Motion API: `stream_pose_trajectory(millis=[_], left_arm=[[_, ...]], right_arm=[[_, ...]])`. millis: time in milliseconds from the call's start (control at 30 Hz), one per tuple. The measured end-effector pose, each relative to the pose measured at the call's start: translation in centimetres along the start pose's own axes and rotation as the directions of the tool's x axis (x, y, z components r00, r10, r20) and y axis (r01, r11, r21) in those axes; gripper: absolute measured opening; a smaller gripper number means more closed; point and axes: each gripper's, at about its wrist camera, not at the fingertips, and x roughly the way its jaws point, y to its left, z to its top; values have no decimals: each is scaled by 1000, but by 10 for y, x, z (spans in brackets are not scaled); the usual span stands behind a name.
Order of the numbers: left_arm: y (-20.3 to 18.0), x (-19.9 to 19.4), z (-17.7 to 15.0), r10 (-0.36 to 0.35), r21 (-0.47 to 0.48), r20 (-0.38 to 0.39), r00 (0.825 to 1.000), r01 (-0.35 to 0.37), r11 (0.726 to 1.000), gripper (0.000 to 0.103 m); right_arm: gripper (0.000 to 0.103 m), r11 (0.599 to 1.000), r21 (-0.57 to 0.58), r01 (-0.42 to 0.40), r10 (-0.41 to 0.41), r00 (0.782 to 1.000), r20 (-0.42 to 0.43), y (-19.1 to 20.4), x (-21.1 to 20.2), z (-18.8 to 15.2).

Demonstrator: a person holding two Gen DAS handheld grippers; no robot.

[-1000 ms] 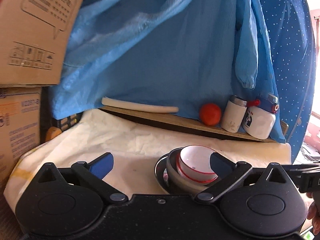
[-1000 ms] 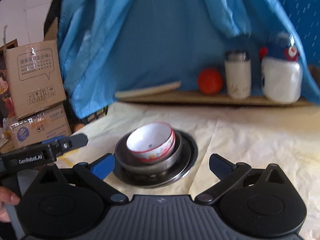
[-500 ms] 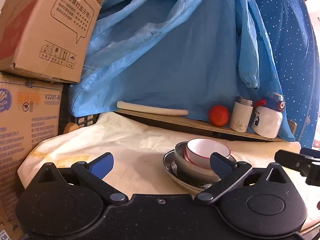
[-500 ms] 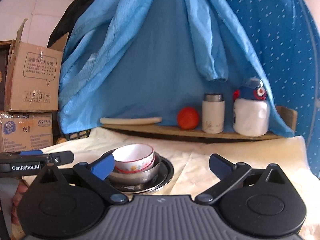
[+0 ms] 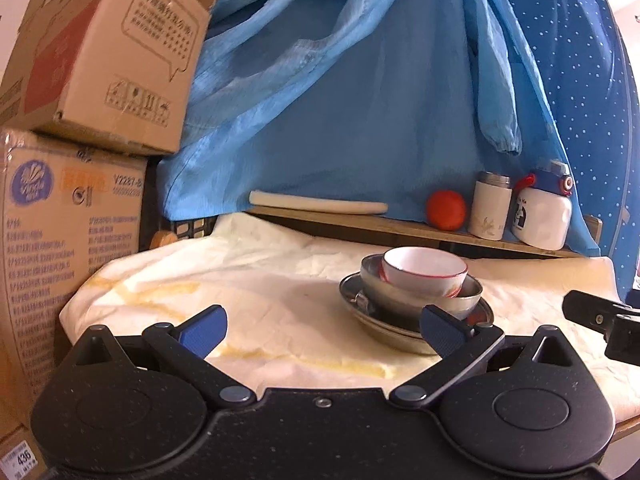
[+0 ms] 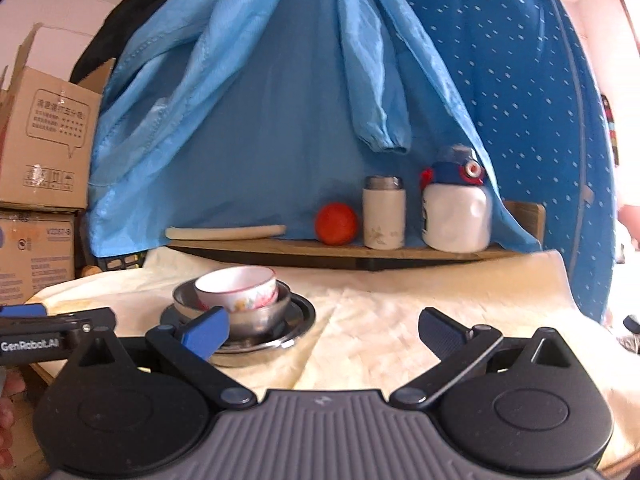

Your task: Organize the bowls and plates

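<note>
Left tool (image 5: 323, 330) released, fingers spread, empty; right tool (image 6: 323, 330) likewise, low at near tabletop edge (image 6: 400, 320). White bowl (image 6: 238, 287) nested in steel bowl (image 6: 256, 314) on steel plate (image 6: 302, 312), mid-tabletop. Stack looks finished; if adjusting, pinch white bowl rim, lift straight, steady plate with other tool.

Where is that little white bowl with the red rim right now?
The white bowl sits nested in a metal bowl on a metal plate, centre-right in the left view, on the cream cloth.

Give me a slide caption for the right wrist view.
Open right gripper faces a ceramic bowl nested in a steel bowl on a steel plate.
</note>
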Motion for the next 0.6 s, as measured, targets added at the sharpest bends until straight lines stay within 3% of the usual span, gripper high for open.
stream_pose_trajectory(millis=[600], left_arm=[[-4, -1, -15, 22, 9, 14, 1000, -22, 1000, 102]], right_arm=[[103, 999, 42, 13, -12, 1000, -21, -8, 4, -23]])
